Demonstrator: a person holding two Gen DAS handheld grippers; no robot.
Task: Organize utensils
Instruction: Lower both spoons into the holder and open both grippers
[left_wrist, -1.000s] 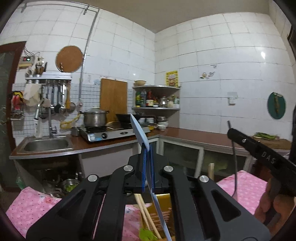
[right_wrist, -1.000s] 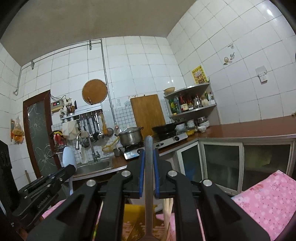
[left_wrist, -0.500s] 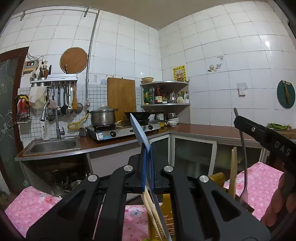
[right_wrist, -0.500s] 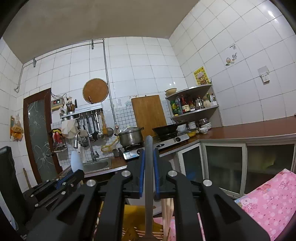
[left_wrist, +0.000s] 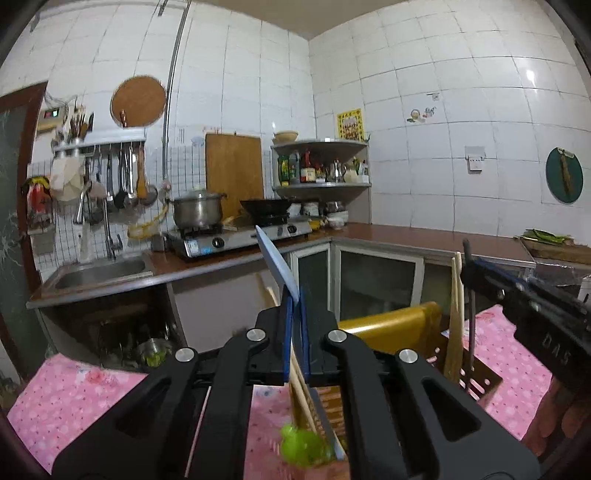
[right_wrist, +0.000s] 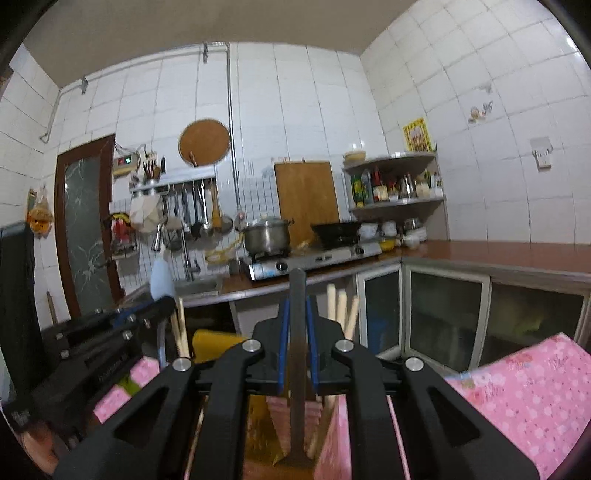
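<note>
The left hand-held gripper (left_wrist: 293, 332) is clenched on the pale blue handle (left_wrist: 275, 264) of a thin utensil, which slants up past the pads while its lower end runs down into the yellow utensil holder (left_wrist: 391, 326); a green blob near its foot is too blurred to name. The right hand-held gripper (right_wrist: 295, 354) is clamped on a flat grey metal utensil handle (right_wrist: 296, 332), held upright with its lower end dipping into the same holder, among wooden chopsticks (right_wrist: 341, 306). The holder stands on a pink floral cloth (right_wrist: 524, 391). Both utensils look light and stiff; the metal one is probably slick, so a grip across its flat faces, mid-handle, suits it. The plastic handle looks narrow and may pivot between the pads
</note>
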